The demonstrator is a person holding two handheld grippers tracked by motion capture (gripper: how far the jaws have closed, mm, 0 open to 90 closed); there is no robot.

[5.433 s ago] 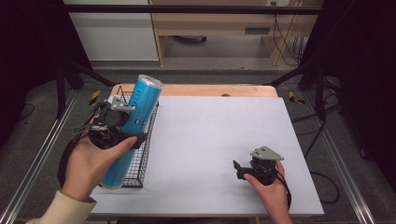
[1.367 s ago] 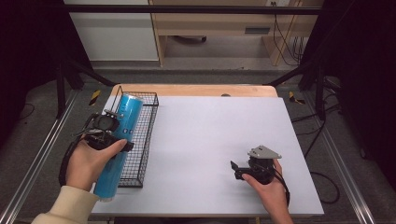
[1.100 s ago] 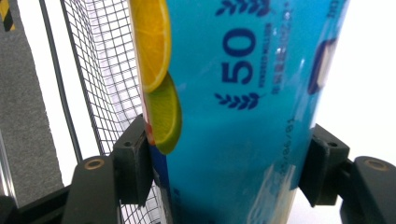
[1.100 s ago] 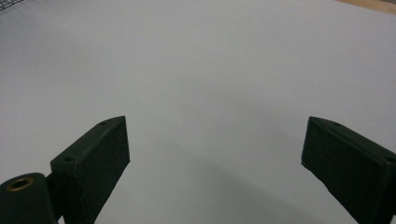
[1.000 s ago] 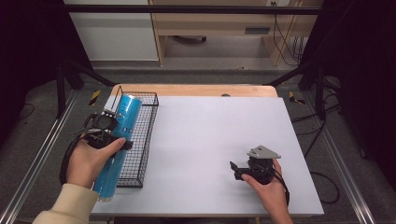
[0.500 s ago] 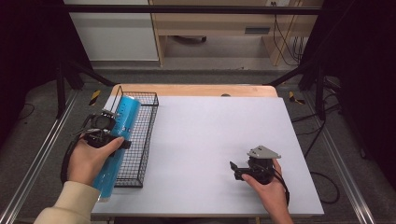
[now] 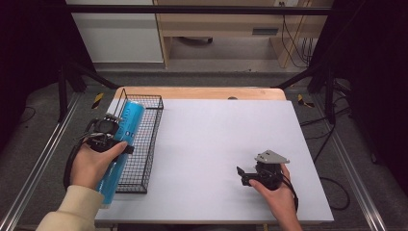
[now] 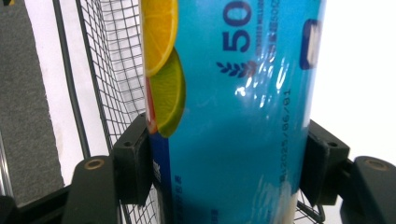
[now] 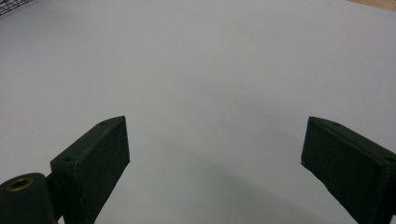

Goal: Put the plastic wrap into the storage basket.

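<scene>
A long blue tube [image 7: 126, 130] with citrus pictures and white print lies lengthwise over the left side of a black wire basket [image 7: 149, 139]. My left gripper [image 7: 107, 136] is shut on the blue tube [image 8: 224, 112], a black jaw pressing each side of it. The tube's near end sticks out past the basket's front edge, toward the person's sleeve. Near the table's front right, my right gripper [image 7: 246, 175] rests low over the white tabletop [image 7: 216, 139], held by a hand. Its jaws stand wide apart with nothing between them, and my right gripper [image 9: 212, 154] faces bare white surface.
The basket sits at the table's left edge, with a metal rail [image 7: 43, 159] and grey floor beyond it. A wooden strip [image 7: 202, 93] runs along the table's far edge. Basket mesh [image 8: 112, 70] shows behind the tube.
The left gripper has lowered the blue tube from a raised, tilted hold down onto the basket's left side and drawn it slightly nearer. The right gripper has stayed put.
</scene>
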